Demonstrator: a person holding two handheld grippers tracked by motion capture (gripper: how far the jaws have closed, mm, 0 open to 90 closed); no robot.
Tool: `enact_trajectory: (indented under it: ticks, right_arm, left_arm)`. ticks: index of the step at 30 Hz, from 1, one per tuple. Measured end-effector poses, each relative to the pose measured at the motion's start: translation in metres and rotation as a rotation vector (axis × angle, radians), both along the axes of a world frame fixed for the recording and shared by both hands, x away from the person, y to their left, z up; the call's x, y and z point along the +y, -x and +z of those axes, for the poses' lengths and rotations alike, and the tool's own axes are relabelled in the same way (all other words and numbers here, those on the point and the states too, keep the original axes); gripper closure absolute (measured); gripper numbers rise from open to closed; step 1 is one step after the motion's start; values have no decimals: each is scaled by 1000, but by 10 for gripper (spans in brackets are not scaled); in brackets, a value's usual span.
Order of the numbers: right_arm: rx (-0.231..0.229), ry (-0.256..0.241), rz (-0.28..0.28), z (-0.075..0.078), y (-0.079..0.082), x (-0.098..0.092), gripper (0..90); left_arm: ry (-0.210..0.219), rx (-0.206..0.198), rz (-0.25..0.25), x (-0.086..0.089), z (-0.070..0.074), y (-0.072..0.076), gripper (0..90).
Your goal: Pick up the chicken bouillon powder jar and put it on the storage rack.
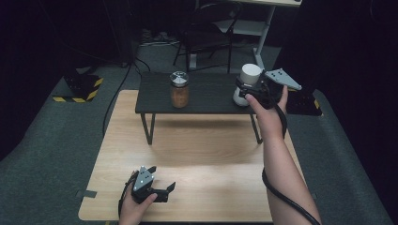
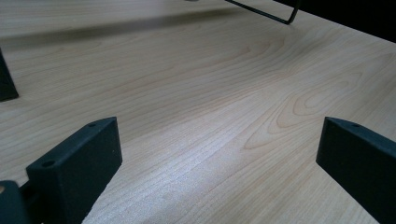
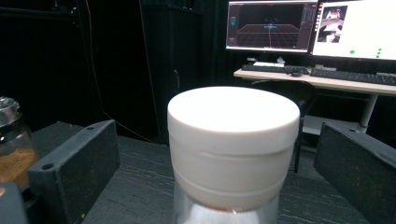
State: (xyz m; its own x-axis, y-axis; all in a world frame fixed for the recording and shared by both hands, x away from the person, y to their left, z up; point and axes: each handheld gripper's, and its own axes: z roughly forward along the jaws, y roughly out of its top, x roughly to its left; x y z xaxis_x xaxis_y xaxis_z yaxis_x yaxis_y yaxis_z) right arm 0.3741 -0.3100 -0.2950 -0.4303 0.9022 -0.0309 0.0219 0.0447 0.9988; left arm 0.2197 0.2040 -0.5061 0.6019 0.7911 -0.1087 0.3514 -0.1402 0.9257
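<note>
Two grippers are in my hands at a light wooden table (image 1: 197,154), seen first from the high view. My left gripper (image 1: 157,190) rests low on the near part of the table, close to its front edge, my left hand (image 1: 136,208) wrapped around it. Its jaws stand apart with nothing between them. A small dark shelf (image 1: 211,93) on thin metal legs stands at the far side of the table. On it, toward the left, is a glass jar (image 1: 179,89) with a metal lid and brown contents. Toward the right stands a white-capped bottle (image 1: 247,84). My right hand (image 1: 267,105) holds my right gripper (image 1: 244,91) up at that bottle, its jaws reaching around the lower body. From here I cannot tell whether they touch it.

From the left gripper view, both black jaws sit wide apart over bare wood grain, holding nothing. One leg of the shelf (image 2: 275,14) crosses the top edge.

From the right gripper view, the bottle's broad white cap (image 3: 233,140) stands centred between my jaws, with clear gaps on both sides. The jaws are wide and not gripping. The bottle stands on the shelf's dark surface (image 3: 140,186). The jar (image 3: 14,140) is at the far left edge. Beyond, a desk carries lit monitors (image 3: 268,25) and a keyboard (image 3: 350,74).
</note>
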Motion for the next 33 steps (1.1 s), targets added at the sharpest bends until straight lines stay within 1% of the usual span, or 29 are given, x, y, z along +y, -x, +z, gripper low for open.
enact_trajectory:
  ticks: [5, 9, 16, 22, 26, 29, 33]
  right_arm:
    - [-6, -4, 13, -5, 8, -6, 0]
    - [-13, 4, 22, -11, 17, -11, 0]
    - [-31, 4, 48, -23, 37, -24, 0]
    - [-48, 19, 74, -32, 57, -35, 0]
    - [-59, 17, 87, -43, 72, -41, 0]
    - [-67, 35, 94, -53, 83, -44, 0]
    - [-61, 42, 113, -68, 94, -50, 0]
  left_arm:
    - [-3, 0, 0, -1, 0, 0, 4]
    - [-9, -2, 2, -2, 1, 1, 4]
    - [-17, -1, 4, -3, 2, 1, 4]
    - [-19, 0, 6, -4, 2, 1, 4]
    - [-22, -3, -1, -4, 2, 1, 4]
    - [-27, -5, -4, -5, 2, 1, 4]
    - [-29, -6, -4, -5, 2, 2, 4]
